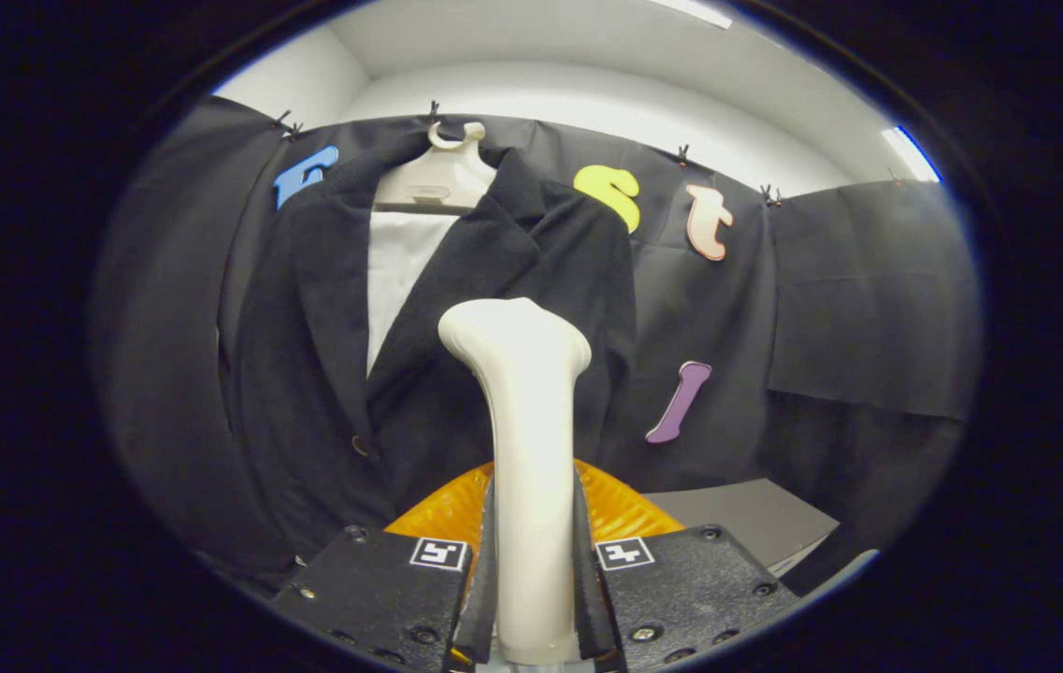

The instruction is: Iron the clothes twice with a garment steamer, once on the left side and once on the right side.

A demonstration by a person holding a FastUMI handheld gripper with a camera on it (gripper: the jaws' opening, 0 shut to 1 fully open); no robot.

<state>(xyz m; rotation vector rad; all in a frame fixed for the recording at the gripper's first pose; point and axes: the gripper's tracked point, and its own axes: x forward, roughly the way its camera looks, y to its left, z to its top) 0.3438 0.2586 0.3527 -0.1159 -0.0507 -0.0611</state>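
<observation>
Cream-white plastic forms the garment steamer (528,439), which stands upright between the fingers (484,570); both press against its handle, clamped tight on it. Its flared head rises ahead of the gripper (533,579) and sits in front of the dark jacket (456,308), though whether it touches the cloth cannot be told. That jacket hangs on a pale hanger (442,178) against the booth wall, over a white shirt (400,262). An orange ribbed object (620,505) lies just behind the fingers, and a grey tabletop (746,519) corner shows beyond them to the right.
</observation>
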